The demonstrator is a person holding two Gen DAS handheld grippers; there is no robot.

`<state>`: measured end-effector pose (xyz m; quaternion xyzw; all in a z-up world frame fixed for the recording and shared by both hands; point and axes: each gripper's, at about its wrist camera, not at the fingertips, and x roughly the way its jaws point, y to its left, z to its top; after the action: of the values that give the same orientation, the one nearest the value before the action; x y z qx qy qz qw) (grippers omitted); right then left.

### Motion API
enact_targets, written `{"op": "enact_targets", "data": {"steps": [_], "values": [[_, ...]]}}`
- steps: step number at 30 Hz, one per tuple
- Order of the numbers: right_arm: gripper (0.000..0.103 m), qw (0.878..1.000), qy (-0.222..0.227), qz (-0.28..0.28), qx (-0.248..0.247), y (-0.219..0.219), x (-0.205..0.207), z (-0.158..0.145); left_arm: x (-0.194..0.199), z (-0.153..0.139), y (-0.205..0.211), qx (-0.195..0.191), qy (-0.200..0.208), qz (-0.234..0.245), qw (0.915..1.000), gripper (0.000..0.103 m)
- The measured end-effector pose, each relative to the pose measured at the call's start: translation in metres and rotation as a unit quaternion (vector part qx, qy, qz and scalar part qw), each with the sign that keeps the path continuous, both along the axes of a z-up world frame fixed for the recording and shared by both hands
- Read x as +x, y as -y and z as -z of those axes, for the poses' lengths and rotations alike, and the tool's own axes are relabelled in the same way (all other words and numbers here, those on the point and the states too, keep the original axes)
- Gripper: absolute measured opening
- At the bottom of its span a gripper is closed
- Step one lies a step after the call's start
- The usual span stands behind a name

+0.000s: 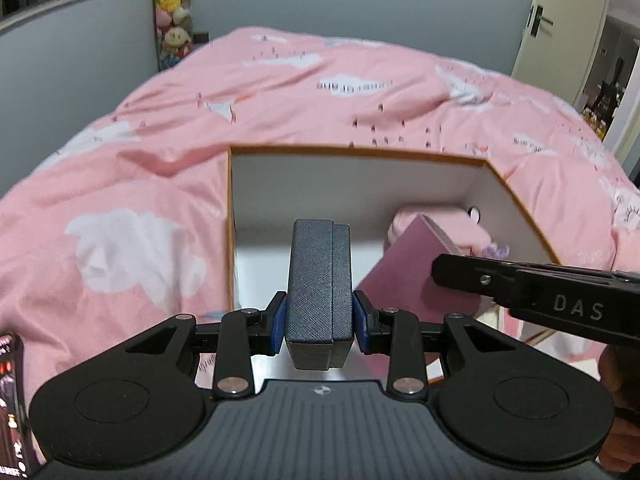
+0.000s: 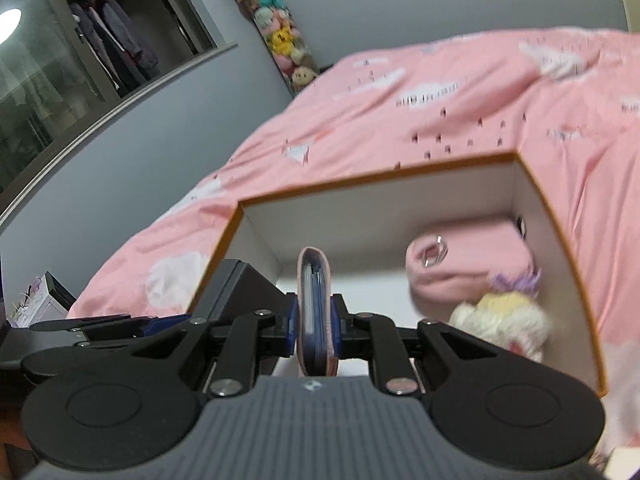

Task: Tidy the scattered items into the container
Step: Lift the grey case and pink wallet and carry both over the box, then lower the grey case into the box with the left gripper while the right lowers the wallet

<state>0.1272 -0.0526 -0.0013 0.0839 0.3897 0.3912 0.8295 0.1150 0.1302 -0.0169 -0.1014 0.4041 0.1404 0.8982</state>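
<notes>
my left gripper (image 1: 319,318) has its blue pads (image 1: 279,322) pinching a dark grey textured case (image 1: 320,280), one on each long side, the case standing up in the centre of the left wrist view. right behind it sits the container, a white-walled box with an orange rim (image 1: 352,150), resting on the pink cloud-print duvet (image 1: 120,200) and filling the middle of the frame. down in the right half of the box i can see a pink notebook (image 1: 404,276) tilted on edge, with a pink bundle (image 1: 448,224) behind it against the far wall. the black arm marked das coming in from the right edge is my right gripper (image 1: 456,272), reaching over the box's right side.

over in the right wrist view, my right gripper (image 2: 316,320) is clamped on that notebook (image 2: 316,300), edge-on, its pages showing between pink covers, dead centre of the frame and just above the box opening (image 2: 360,184). the rolled pink bundle (image 2: 468,264) lies at the right of the box, and a blurred cream and purple plush toy (image 2: 504,312) sits in front of it at lower right. my left gripper (image 2: 120,326) pokes in at the lower left, with the dark case (image 2: 236,284) beside the box's left wall. a column of stuffed toys (image 2: 280,40) hangs on the grey wall in the upper part of the frame.
</notes>
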Motion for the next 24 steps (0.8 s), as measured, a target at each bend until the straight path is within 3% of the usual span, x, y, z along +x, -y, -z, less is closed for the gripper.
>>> {"op": "enact_targets", "data": {"steps": [11,24], "values": [[0.018,0.999,-0.044,-0.017,0.002,-0.014,-0.002,0.019,0.006,0.016,0.011,0.060,-0.064,0.006,0.9961,0.038],[0.019,0.998,-0.064,-0.030,-0.002,-0.020,-0.003,0.027,0.007,0.022,0.012,0.053,-0.082,0.025,0.9949,0.041]]}}
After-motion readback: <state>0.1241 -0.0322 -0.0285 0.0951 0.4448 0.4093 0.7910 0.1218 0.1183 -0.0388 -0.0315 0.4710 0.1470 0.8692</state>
